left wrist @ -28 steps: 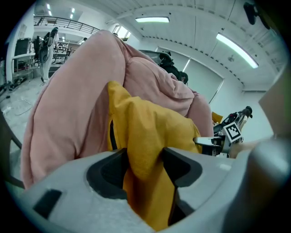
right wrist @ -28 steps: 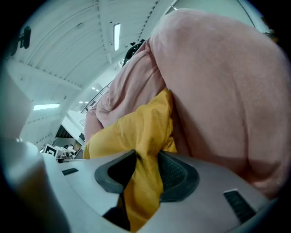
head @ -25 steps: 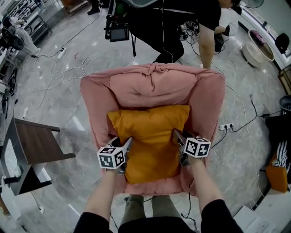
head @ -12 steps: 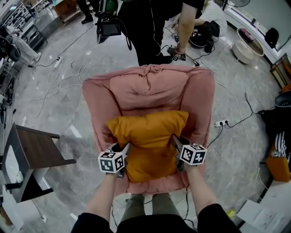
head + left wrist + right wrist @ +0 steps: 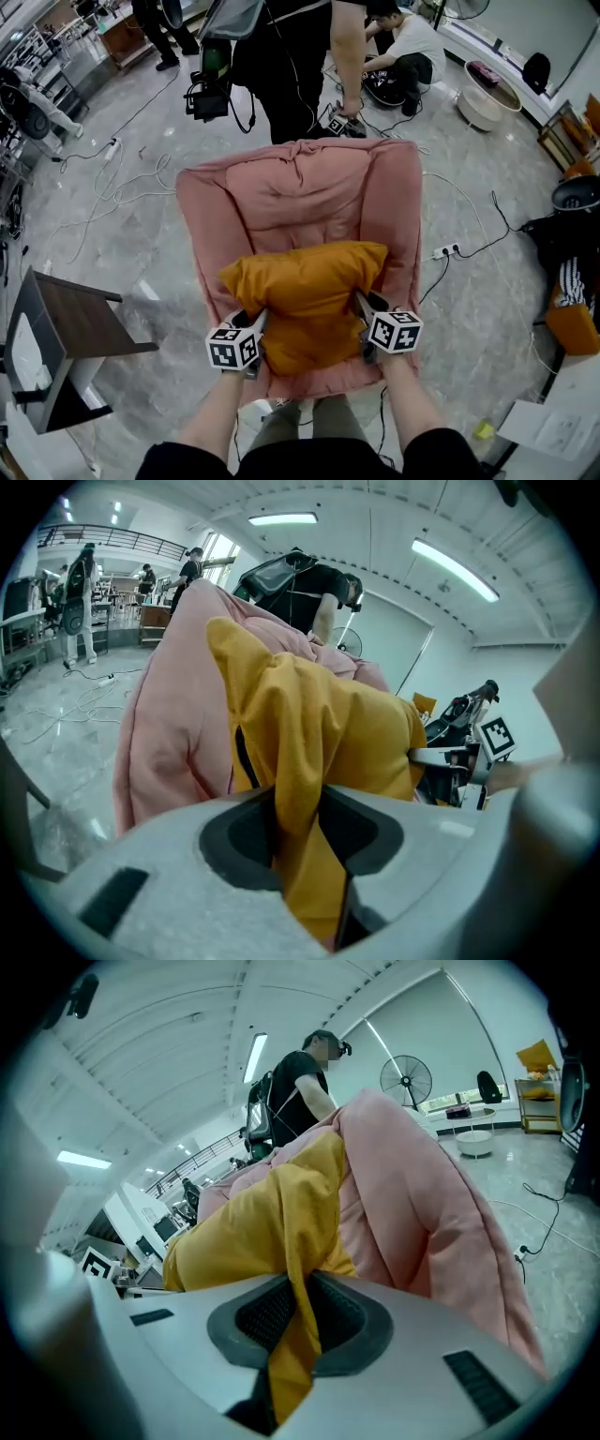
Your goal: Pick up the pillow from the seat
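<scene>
left gripper [image 5: 253, 325]: jaws closing on pillow [image 5: 305, 291] edge | right gripper [image 5: 362, 307]: likewise (fabric pinched) | forearms [image 5: 214, 417] outstretched, parallel

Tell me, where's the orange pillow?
Head view, centre: the orange pillow lies in the pink armchair, its side edges pinched by the left claw and right claw, whose jaws are closing.

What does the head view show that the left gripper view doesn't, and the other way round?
Only the head view shows the whole pink chair, the wooden table beside it and the person's forearms. Only the left gripper view shows the ceiling lights and the fold of orange pillow between the closing jaws of the left gripper. Both show the pillow, the chair and the right gripper, its jaws also closing on the pillow.
</scene>
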Tool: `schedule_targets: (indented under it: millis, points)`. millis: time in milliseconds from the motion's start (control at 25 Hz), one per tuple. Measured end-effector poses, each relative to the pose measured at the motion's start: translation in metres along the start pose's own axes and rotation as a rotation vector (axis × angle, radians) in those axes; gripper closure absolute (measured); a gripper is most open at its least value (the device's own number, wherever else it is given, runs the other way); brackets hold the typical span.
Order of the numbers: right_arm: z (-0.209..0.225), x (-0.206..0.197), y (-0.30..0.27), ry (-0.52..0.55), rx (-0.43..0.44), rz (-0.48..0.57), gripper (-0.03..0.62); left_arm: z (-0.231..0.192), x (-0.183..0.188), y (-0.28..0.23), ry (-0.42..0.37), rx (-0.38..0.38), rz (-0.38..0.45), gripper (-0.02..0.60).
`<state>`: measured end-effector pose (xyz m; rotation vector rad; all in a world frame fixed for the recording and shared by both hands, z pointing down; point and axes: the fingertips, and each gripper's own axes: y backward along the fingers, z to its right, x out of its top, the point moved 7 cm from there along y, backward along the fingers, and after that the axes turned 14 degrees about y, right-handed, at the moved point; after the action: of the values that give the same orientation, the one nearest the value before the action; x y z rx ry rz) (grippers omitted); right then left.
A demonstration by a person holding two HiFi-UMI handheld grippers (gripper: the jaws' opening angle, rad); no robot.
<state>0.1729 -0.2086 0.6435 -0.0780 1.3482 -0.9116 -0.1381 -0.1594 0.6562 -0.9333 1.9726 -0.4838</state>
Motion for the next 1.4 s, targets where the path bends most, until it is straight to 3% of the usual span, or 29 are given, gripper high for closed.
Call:
schedule_targets:
  millis: [1400]
  points:
    - [-0.099,-0.027,0.161,0.022,-0.181,0.137,0.559,0.038,-0.052,0.126,-0.207,-0.164,-0.048,0.476]
